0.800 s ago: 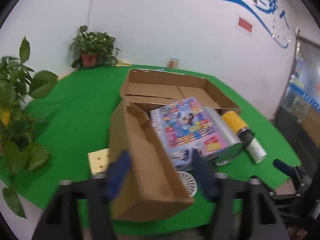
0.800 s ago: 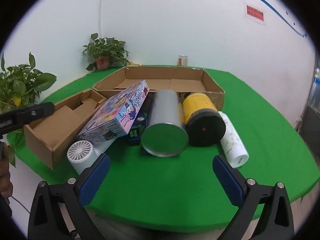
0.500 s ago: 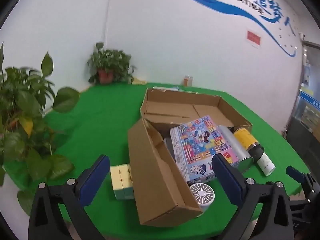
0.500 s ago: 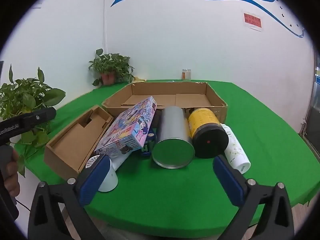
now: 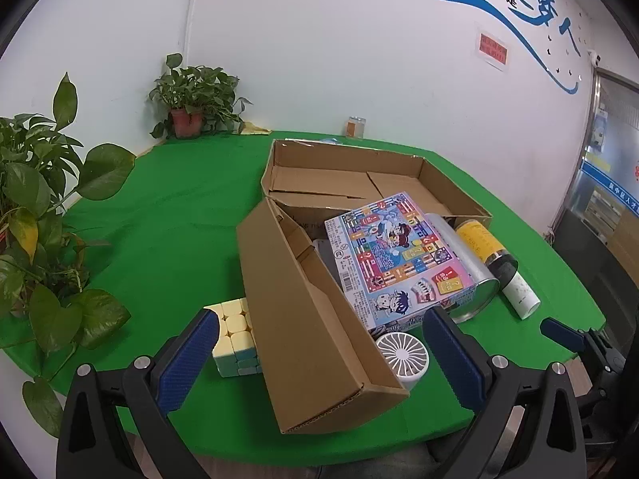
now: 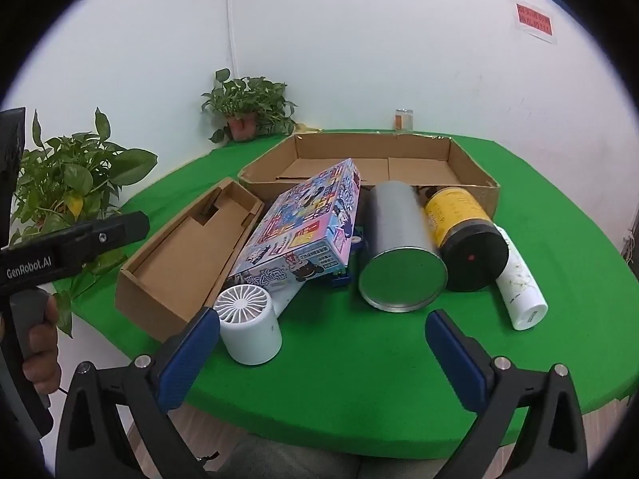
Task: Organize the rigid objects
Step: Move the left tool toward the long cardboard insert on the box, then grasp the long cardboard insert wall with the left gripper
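A green table carries a pile of rigid objects: a colourful game box leaning on a silver tin, a yellow canister with a black lid, a white bottle and a small white fan. A narrow cardboard box lies at the left, with a pale puzzle cube beside it. Behind stands a wide shallow cardboard box, empty. My left gripper hovers open above the narrow box's near end. My right gripper is open over the table's front, short of the fan and tin.
Potted plants stand at the left edge and in the far corner. A small jar sits by the wall. A hand holds the left gripper's handle at the right wrist view's left side. The table's front edge lies just beneath both grippers.
The left gripper pulled back and rose, its jaws spreading wide, so the cube came fully into view. The right gripper's view shifted slightly, drawing nearer the fan and the tin.
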Available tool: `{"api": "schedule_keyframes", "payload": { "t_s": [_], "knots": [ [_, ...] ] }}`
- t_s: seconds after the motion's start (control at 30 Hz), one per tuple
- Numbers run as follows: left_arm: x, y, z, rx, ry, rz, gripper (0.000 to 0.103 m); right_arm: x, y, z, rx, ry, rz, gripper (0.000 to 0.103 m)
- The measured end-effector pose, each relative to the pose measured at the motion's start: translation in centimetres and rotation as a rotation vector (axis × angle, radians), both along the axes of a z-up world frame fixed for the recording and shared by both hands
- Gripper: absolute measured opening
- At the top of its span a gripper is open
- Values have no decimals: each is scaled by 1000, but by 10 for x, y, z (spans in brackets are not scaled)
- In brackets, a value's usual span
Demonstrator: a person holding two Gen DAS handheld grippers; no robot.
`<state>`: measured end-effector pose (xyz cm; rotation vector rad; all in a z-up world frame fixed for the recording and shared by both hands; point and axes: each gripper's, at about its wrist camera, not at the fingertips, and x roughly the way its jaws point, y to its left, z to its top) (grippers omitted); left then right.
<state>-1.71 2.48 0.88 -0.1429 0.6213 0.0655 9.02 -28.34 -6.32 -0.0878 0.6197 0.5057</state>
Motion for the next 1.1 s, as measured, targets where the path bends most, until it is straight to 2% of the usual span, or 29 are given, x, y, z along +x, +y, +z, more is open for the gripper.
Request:
{"api": "schedule_keyframes", "payload": {
  "t_s": [0.3, 0.4, 0.47, 0.53, 0.83, 0.9, 0.93, 1.03, 1.1],
  "knots": [
    [5, -10, 4, 17, 38, -43, 102, 9, -2, -5, 4, 34, -20, 103],
    [11, -8, 1, 1, 68, -38, 100, 10, -2, -9, 7, 60, -2, 103],
    [15, -8, -4, -8, 98, -36, 94, 12, -1, -11, 13, 80, 22, 103],
    [18, -5, -9, -10, 134, -31, 79, 14, 1, -11, 23, 91, 48, 103],
    [27, 15, -29, -76, 224, 45, 26, 14, 31, -16, 50, 159, 259, 102],
    [27, 24, -34, -122, 249, 64, 23, 15, 35, -17, 60, 177, 284, 102],
    [26, 29, -37, -140, 263, 76, 16, 15, 38, -17, 66, 188, 300, 100],
    [23, 40, -49, -187, 303, 100, 8, 17, 45, -16, 80, 215, 337, 92],
    [19, 48, -57, -210, 323, 116, 6, 17, 52, -13, 86, 221, 361, 82]
  ]
}}
